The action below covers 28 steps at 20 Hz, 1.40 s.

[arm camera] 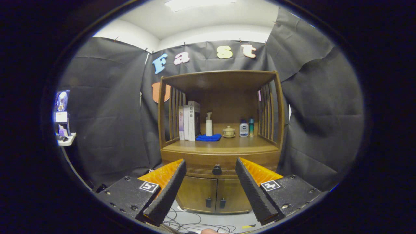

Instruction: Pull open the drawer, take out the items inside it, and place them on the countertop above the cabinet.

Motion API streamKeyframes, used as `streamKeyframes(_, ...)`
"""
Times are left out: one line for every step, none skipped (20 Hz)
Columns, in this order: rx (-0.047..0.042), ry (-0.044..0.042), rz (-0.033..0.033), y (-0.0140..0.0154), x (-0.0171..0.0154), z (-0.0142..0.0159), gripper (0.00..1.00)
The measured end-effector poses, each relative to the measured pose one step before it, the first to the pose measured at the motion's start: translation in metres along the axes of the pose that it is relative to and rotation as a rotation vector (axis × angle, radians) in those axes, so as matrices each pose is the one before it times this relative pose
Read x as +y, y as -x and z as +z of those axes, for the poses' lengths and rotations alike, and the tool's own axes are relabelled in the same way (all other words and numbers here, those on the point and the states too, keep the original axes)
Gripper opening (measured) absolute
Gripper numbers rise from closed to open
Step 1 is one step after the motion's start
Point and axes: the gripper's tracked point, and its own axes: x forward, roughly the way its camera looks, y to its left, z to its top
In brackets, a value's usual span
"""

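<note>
Ahead, tongs (210,167) spread wide frame the shut drawer's knob (216,169) (book spines (194,121) illegible).

Gripper (210,169) level, fingers (169,191) spread wide apart

- A brown wooden cabinet (221,152) with slatted sides stands ahead of the spread fingers of the gripper (210,169); its drawer (195,164), with a dark round knob (216,170), is closed.
- On its wooden countertop (224,144), from left to right:
- upright books (190,121)
- a folded blue cloth (208,137)
- a white pump bottle (209,125) on the cloth
- a small beige lidded pot (228,132)
- a white bottle with a dark cap (243,128)
- a slim teal bottle (251,126)
- Pale floor (211,222) with loose cables (195,224) lies below.
</note>
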Motion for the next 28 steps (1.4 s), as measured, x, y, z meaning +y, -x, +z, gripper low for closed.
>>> streamKeyframes(0.01439, -0.00077, -0.00063, -0.00808, -0.00075, -0.00670, 0.99)
streamKeyframes(0.01111, -0.00214, 0.00328, -0.00851, 0.00090, -0.00671, 0.99)
streamKeyframes(0.00615, -0.00120, 0.00079, -0.00959, -0.00032, -0.00399, 0.99)
streamKeyframes(0.01185, 0.00464, -0.00729, -0.01096, -0.00232, -0.00524, 0.99)
streamKeyframes(0.01349, 0.00650, -0.00871, -0.01063, -0.00174, -0.00585, 0.99)
streamKeyframes(0.01020, 0.00423, -0.00679, -0.01106, -0.00103, -0.00574, 0.99)
streamKeyframes(0.01216, 0.00243, -0.00520, -0.01245, -0.00129, -0.00483, 0.99)
streamKeyframes(0.00885, 0.00075, -0.00287, -0.01045, 0.00009, -0.00416, 0.99)
streamKeyframes(0.00900, 0.00074, -0.00023, -0.01267, 0.00047, -0.00285, 0.99)
streamKeyframes(0.00866, 0.00084, -0.00394, -0.01403, -0.00134, -0.00501, 0.99)
streamKeyframes(0.01153, 0.00010, -0.00727, -0.01405, -0.00203, -0.00284, 0.99)
streamKeyframes(0.00747, -0.00365, -0.01016, -0.01190, -0.00267, -0.00138, 0.99)
streamKeyframes(0.00849, -0.00549, 0.00211, -0.01320, -0.00032, -0.00061, 0.99)
streamKeyframes(0.01324, -0.00573, 0.00107, -0.01294, -0.00108, -0.00322, 0.99)
streamKeyframes(0.00838, -0.00515, -0.00103, -0.01292, -0.00186, -0.00189, 0.99)
streamKeyframes(0.01384, -0.00495, -0.01198, -0.01251, -0.00283, -0.00357, 0.99)
streamKeyframes(0.01432, -0.00359, -0.01192, -0.01268, -0.00269, -0.00348, 0.99)
streamKeyframes(0.02450, -0.00777, -0.01482, -0.01059, -0.00380, -0.00542, 0.97)
streamKeyframes(0.02890, -0.01810, 0.00840, -0.00628, 0.00260, -0.00623, 0.96)
streamKeyframes(0.02478, -0.01426, 0.00991, -0.01479, 0.00231, -0.01025, 0.91)
streamKeyframes(0.01823, -0.00725, -0.00889, -0.00693, -0.00006, -0.00575, 0.87)
streamKeyframes(0.01153, -0.00159, -0.00528, -0.00699, 0.00089, -0.00191, 0.82)
streamKeyframes(0.00576, 0.00259, -0.00885, -0.00566, -0.00041, -0.00154, 0.81)
streamKeyframes(0.00126, 0.00325, 0.00821, -0.00368, 0.00186, -0.00330, 0.78)
streamKeyframes(-0.00016, 0.00378, -0.00470, -0.00319, 0.00002, -0.00046, 0.75)
streamKeyframes(0.00215, 0.00406, -0.01335, -0.00283, -0.00422, -0.00184, 0.72)
streamKeyframes(0.00064, 0.00393, -0.00806, -0.00283, -0.00208, 0.00098, 0.69)
streamKeyframes(-0.00792, 0.00251, -0.00838, -0.00288, -0.00066, 0.00157, 0.66)
